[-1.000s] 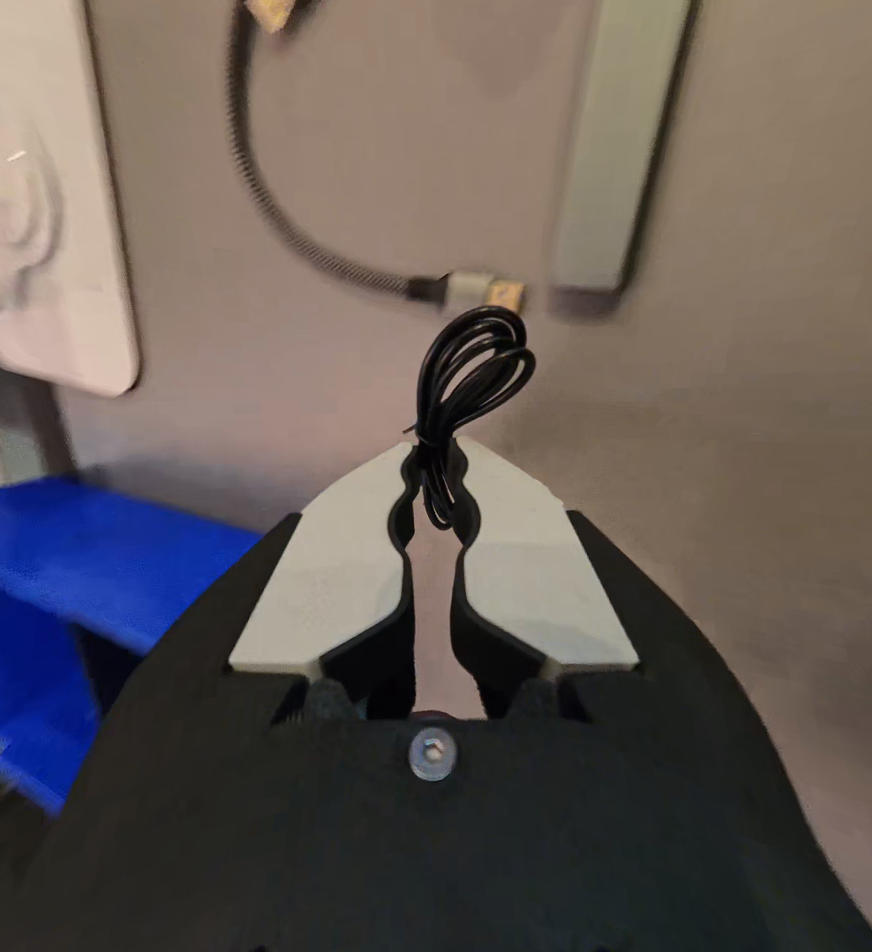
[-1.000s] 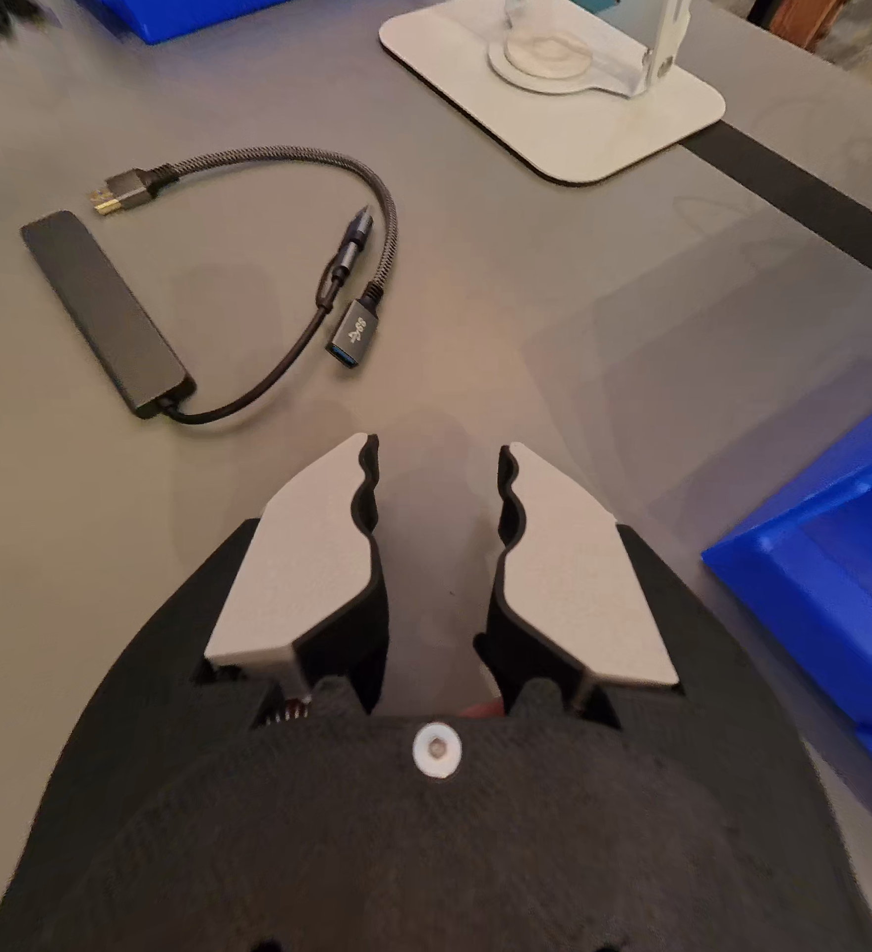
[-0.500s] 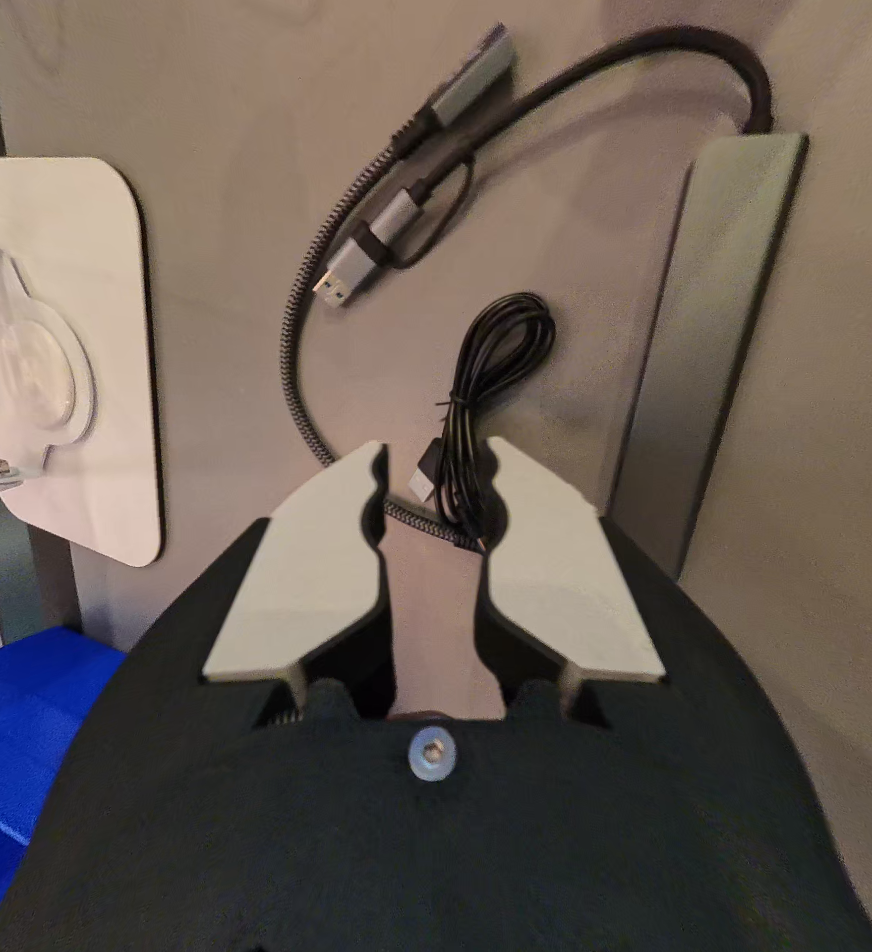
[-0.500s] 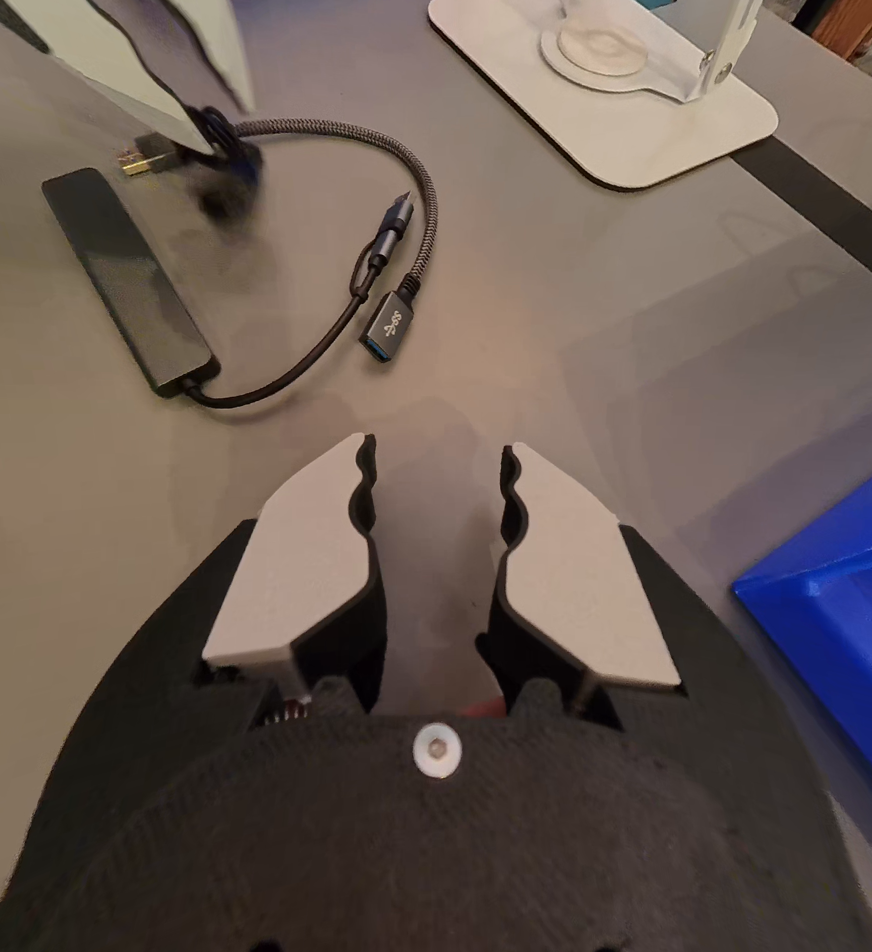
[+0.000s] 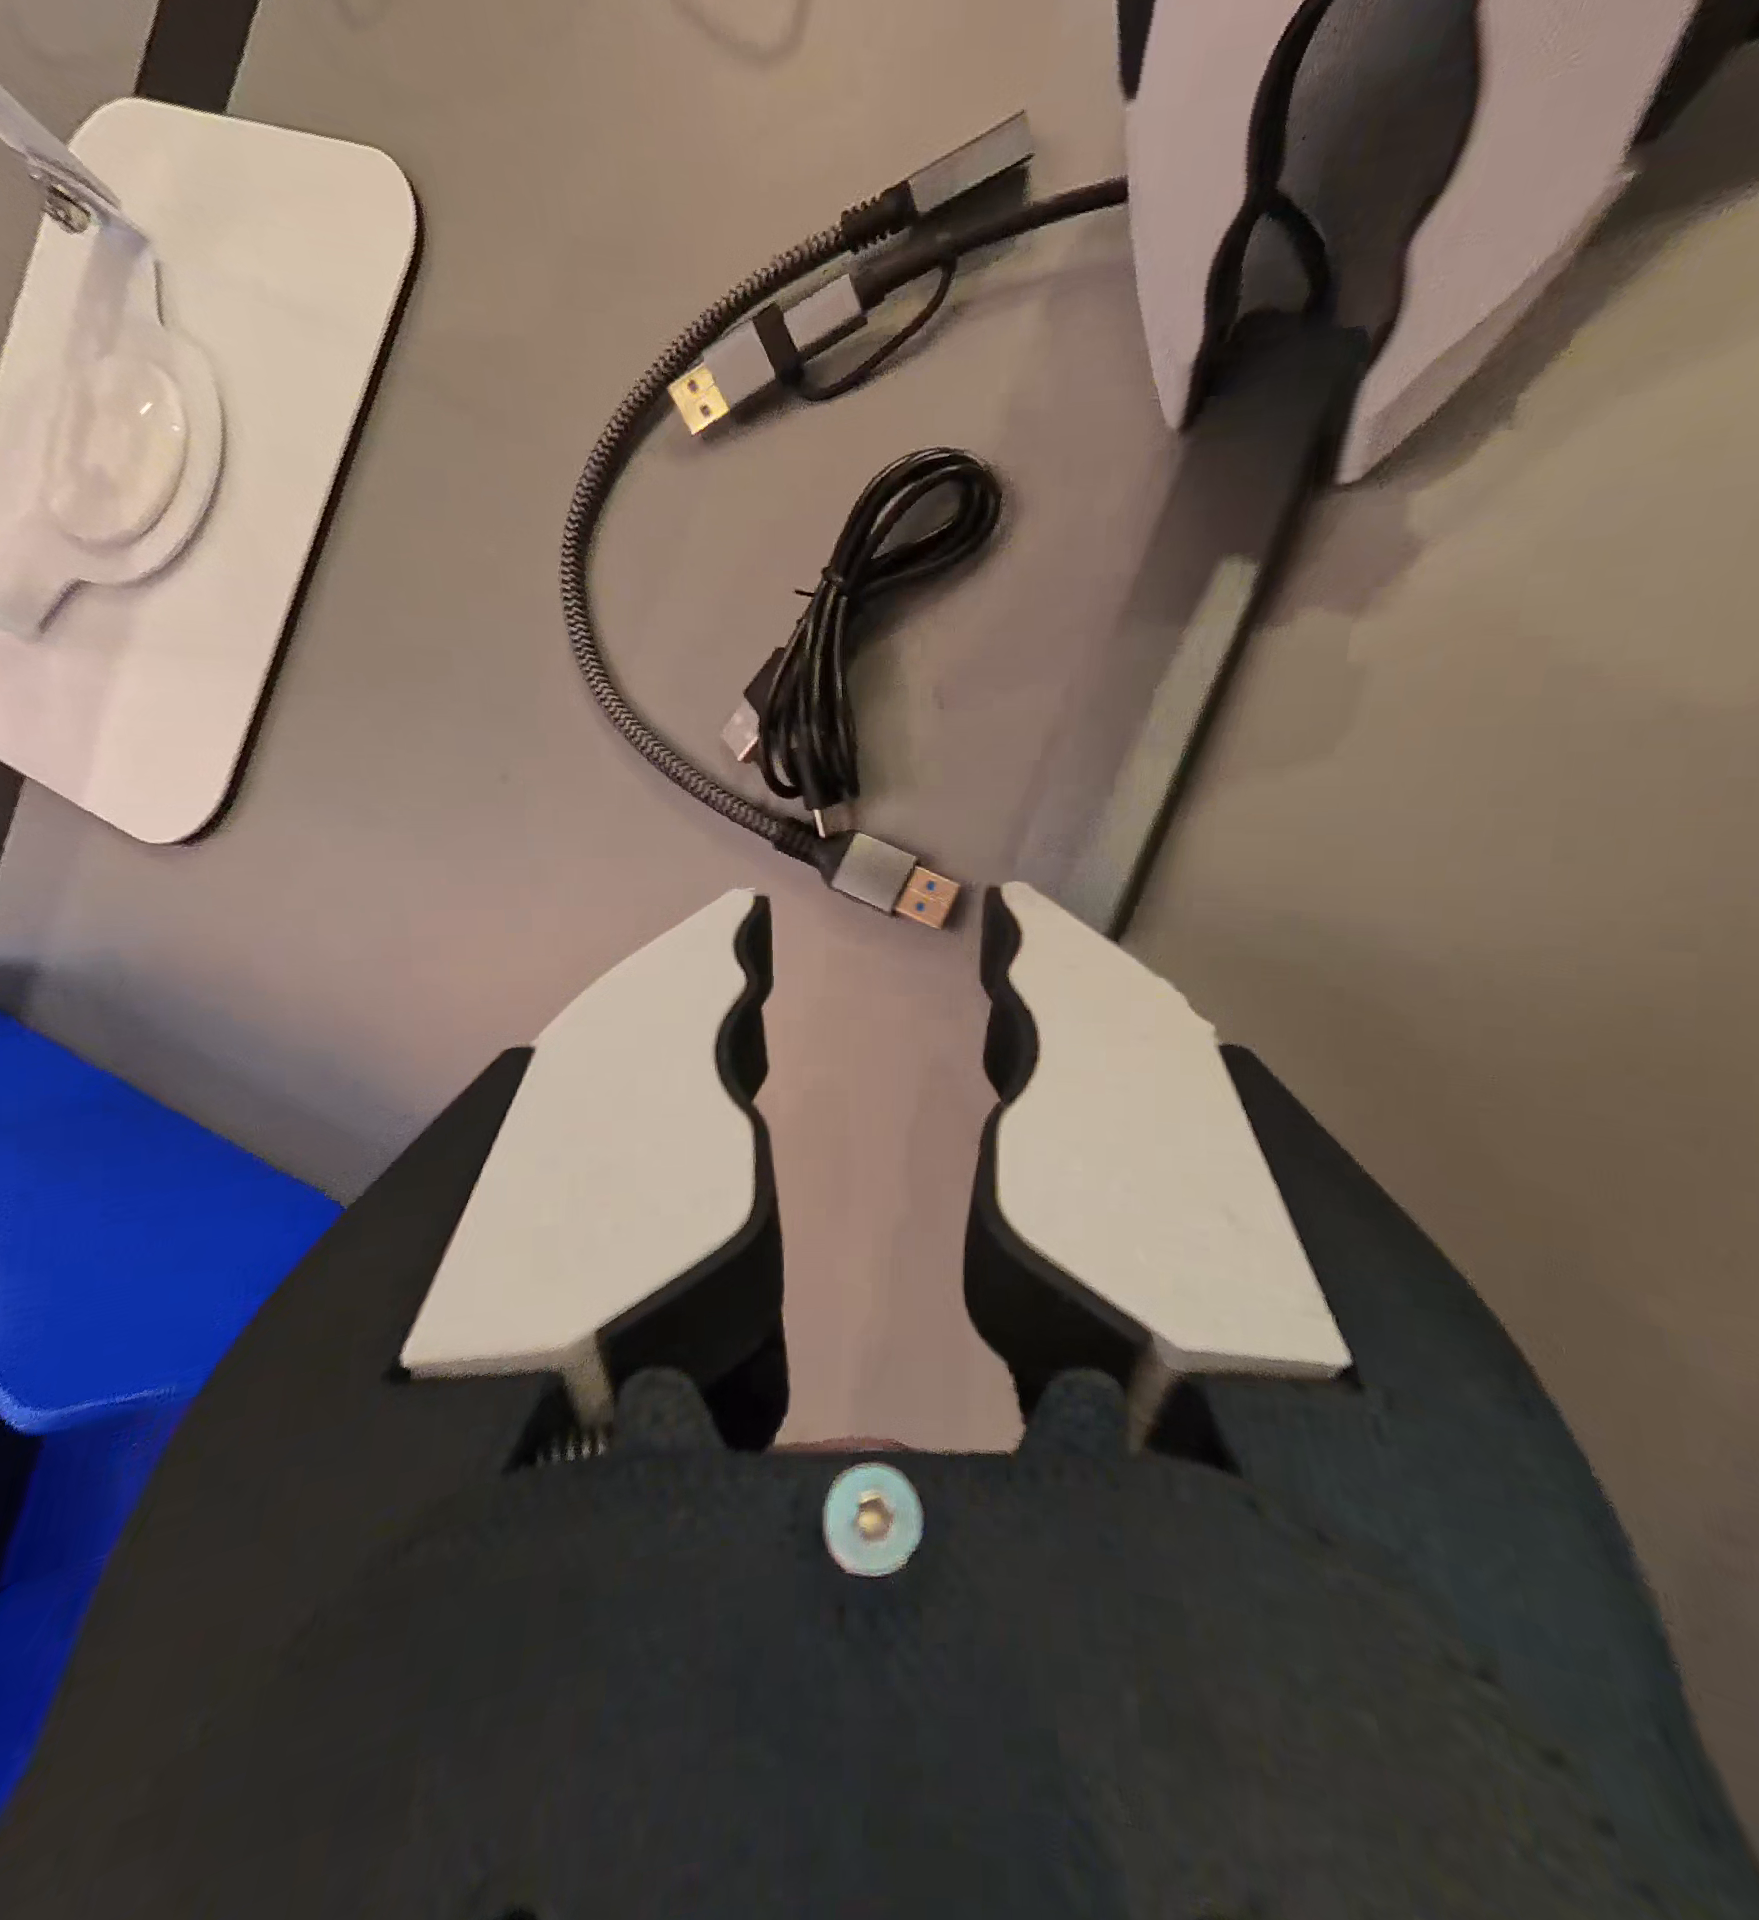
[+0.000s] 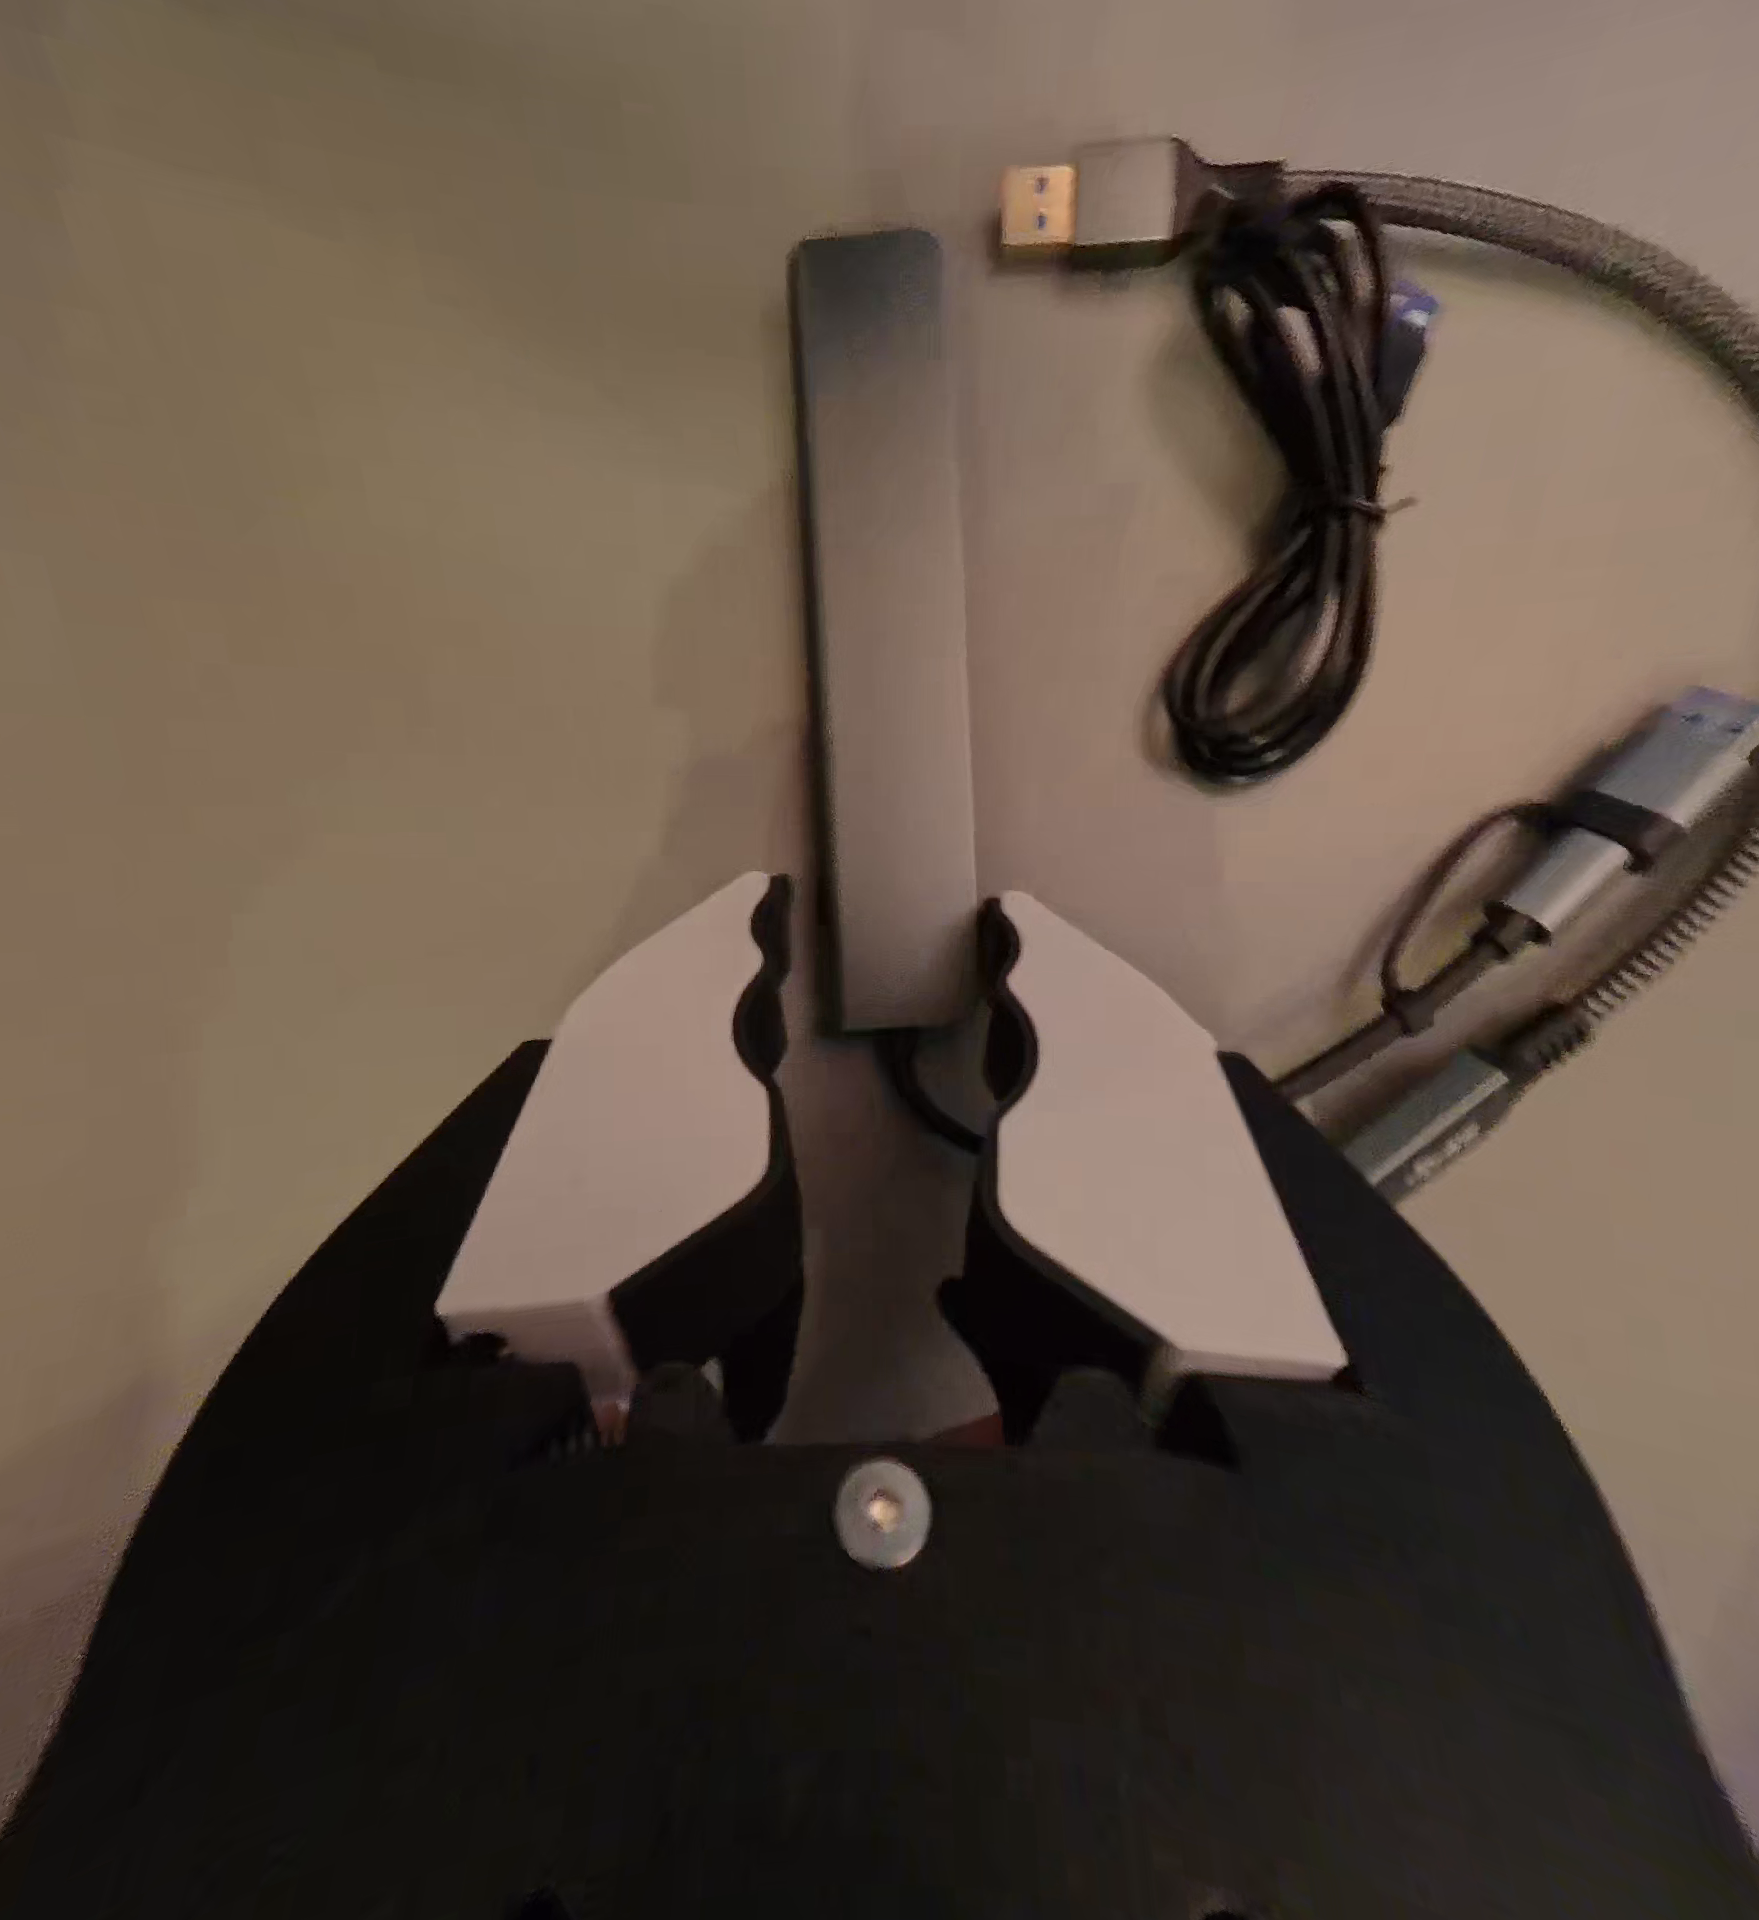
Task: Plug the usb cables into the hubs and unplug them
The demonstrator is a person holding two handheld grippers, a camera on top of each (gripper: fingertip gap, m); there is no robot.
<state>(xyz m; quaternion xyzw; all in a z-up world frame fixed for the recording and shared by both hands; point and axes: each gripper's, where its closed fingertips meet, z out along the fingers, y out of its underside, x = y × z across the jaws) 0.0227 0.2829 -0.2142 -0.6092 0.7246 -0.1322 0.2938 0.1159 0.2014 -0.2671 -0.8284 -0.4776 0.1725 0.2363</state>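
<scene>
Freed from the left claw (image 5: 875,904), now spread wide, the bundled black cable (image 5: 859,623) lies just ahead, while the right claw (image 6: 880,904) straddles the USB hub (image 6: 880,623), readying a plug-in.

From your left tool (image 5: 875,904), the bench (image 5: 387,914) carries everything in one cluster. The hub (image 5: 1197,665) lies lengthwise on the right, with your right tool (image 5: 1270,343) straddling its far end. Just left of the hub lies the bundled cable (image 5: 854,623), and left of that the braided cable (image 5: 594,582) curves round it, one plug (image 5: 901,888) resting just ahead of your left tool's tips, near the hub's side. Beyond the bundle lies the hub's own lead with an adapter (image 5: 750,364). Farther left sits a flat stand base (image 5: 262,416), and at the near left edge a bin (image 5: 75,1247).
</scene>
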